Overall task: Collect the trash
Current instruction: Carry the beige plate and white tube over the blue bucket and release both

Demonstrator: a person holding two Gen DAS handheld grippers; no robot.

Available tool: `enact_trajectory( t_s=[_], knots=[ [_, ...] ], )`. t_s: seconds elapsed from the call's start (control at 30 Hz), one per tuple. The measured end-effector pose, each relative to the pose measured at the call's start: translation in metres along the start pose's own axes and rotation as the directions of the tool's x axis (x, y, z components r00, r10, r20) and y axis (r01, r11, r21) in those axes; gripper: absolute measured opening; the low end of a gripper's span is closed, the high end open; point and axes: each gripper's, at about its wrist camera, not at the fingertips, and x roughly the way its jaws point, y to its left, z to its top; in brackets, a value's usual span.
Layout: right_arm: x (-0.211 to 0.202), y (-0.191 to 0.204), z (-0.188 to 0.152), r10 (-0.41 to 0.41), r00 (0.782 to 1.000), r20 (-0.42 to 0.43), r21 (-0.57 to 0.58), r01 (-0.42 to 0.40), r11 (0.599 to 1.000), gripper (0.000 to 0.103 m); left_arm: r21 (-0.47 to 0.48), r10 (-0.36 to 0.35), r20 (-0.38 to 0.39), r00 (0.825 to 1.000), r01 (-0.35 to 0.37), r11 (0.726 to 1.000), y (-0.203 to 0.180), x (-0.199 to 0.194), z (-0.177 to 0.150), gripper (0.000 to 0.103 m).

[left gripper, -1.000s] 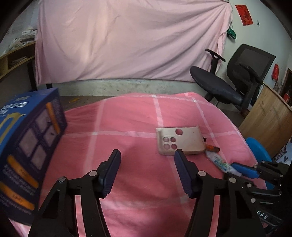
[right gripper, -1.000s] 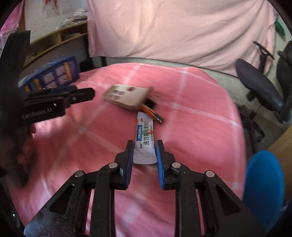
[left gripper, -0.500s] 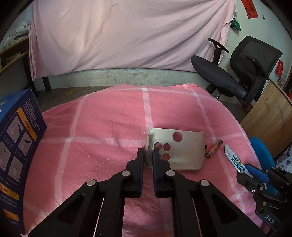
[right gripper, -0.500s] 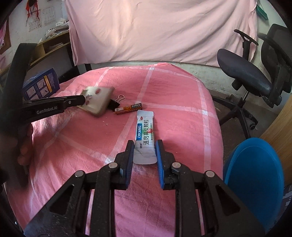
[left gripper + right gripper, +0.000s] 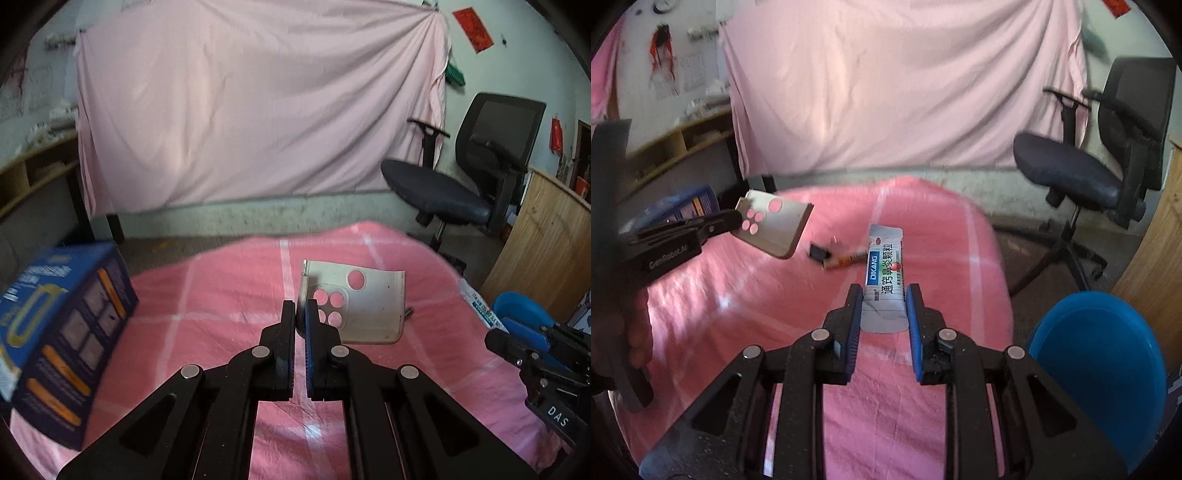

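Observation:
My left gripper [image 5: 301, 308] is shut on the edge of a beige phone case [image 5: 364, 308] with round camera holes, lifted off the pink checked cloth [image 5: 229, 295]. From the right wrist view the same phone case [image 5: 775, 229] hangs in the air at the left, pinched by the left gripper [image 5: 735, 218]. My right gripper [image 5: 884, 291] is shut on a white sachet [image 5: 884, 273] with a blue label, held above the cloth. The sachet [image 5: 478, 304] and right gripper [image 5: 517, 332] show at the right edge of the left wrist view.
A black binder clip [image 5: 818, 254] and an orange battery [image 5: 847, 260] lie on the cloth. A blue box [image 5: 62, 332] stands at the left. A blue bin [image 5: 1097, 373] sits low right, beside a wooden panel [image 5: 543, 258]. An office chair [image 5: 476, 177] stands behind.
The left gripper shut on the phone case's edge and lifted it off the cloth. The right gripper raised the sachet off the cloth, uncovering the clip and battery.

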Motion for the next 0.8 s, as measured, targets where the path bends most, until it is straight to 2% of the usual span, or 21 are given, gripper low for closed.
enact_trajectory(
  t_s=[0.1,0.2,0.33,0.47,0.6,0.7,0.8],
  knots=[
    [-0.02,0.001,0.002,-0.014,0.993,0.12,0.005,0.013,1.0,0.051,-0.001,-0.033,0.059,0.998,0.033,0.999,-0.008,-0.019,0.004,0.003],
    [-0.04,0.0,0.005,-0.038,0.971,0.236,0.014,0.036,0.999,0.051,0.022,-0.046,0.122,0.992,0.043,0.999,-0.018,-0.037,0.011,0.002],
    [-0.068,-0.005,0.008,-0.082,0.925,0.371,0.05,0.068,0.996,0.051,0.048,-0.072,0.198,0.978,0.064,0.997,-0.036,-0.058,0.02,0.003],
    [-0.093,-0.016,0.01,-0.141,0.876,0.462,0.094,0.11,0.989,0.051,0.072,-0.106,0.256,0.961,0.09,0.993,-0.057,-0.075,0.029,0.002],
    [-0.12,-0.034,0.007,-0.213,0.822,0.528,0.159,0.151,0.976,0.051,0.116,-0.158,0.286,0.945,0.13,0.985,-0.085,-0.082,0.039,0.003],
    [-0.132,-0.048,0.004,-0.274,0.799,0.535,0.202,0.195,0.96,0.051,0.142,-0.198,0.298,0.934,0.162,0.977,-0.109,-0.082,0.045,0.003],
    [-0.14,-0.067,-0.003,-0.305,0.8,0.516,0.246,0.202,0.948,0.051,0.159,-0.239,0.291,0.926,0.199,0.967,-0.134,-0.08,0.045,0.003]
  ],
)
